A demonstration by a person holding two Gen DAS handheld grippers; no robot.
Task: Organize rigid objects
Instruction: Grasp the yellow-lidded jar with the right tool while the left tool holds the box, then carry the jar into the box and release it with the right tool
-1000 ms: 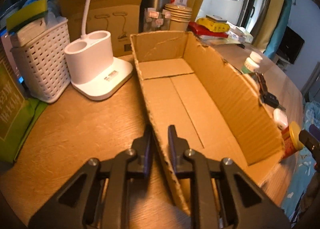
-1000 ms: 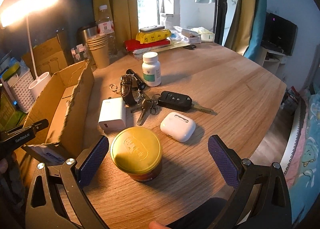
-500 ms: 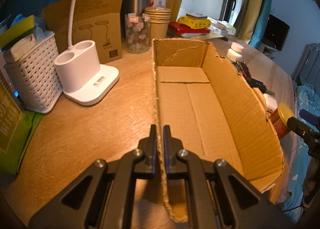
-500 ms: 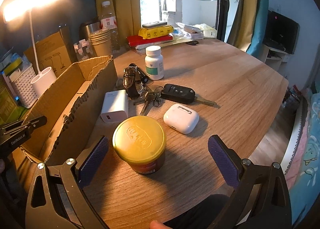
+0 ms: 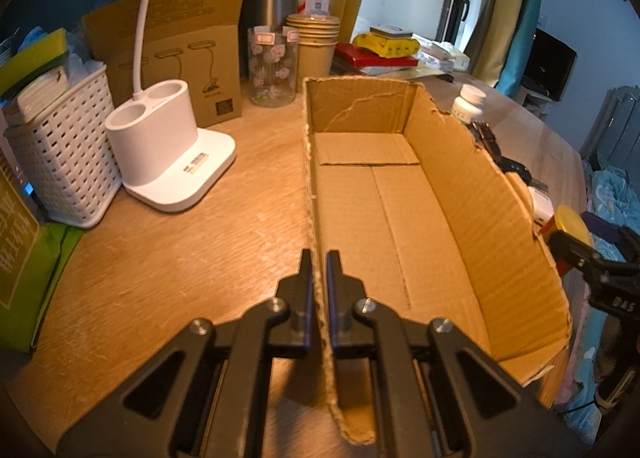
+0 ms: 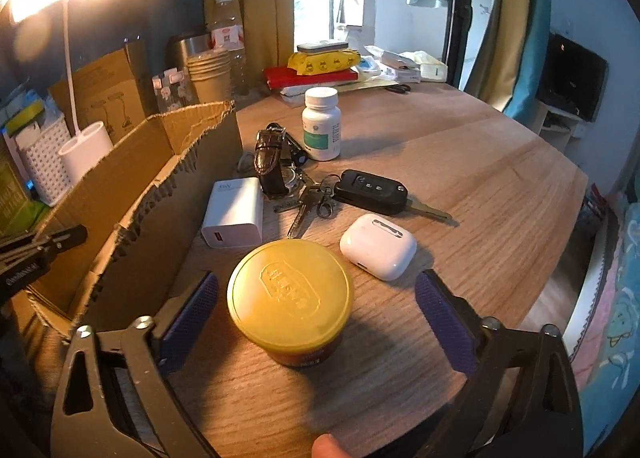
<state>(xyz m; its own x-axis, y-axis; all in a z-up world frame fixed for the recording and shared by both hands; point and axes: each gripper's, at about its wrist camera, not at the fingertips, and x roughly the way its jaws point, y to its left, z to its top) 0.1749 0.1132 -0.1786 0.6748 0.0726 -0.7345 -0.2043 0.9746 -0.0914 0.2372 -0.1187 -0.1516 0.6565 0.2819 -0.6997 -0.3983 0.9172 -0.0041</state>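
I am watching my right gripper (image 6: 316, 310) closing its blue-padded jaws around the squat round tin with the yellow lid (image 6: 290, 296), which is standing upright on the wooden table (image 6: 460, 146) directly ahead of the gripper, between the pads but with a gap still showing on each side, so nothing is being pressed yet; this hand is plainly the nearer one to the tin. My left gripper (image 5: 318, 294) is clamping tight on the torn near wall of the open brown cardboard box (image 5: 400, 218), holding it steady; the box is empty, with its long axis running away from that gripper, and it is lying just to the left of the tin, so I am judging that the coming move is a lift up and leftward over the ragged wall. Further out, the right view is showing me what the left one mostly hides behind the box wall: a white rounded earbud case (image 6: 378, 246), a white square charger block (image 6: 234, 212), a bunch of keys with a black car fob (image 6: 370, 192), a dark leather-strapped watch (image 6: 270, 166) and a white pill bottle (image 6: 322, 124), all waiting beyond the tin. The left view alone is showing the bare box floor and the white desk lamp base (image 5: 172, 154) beside it
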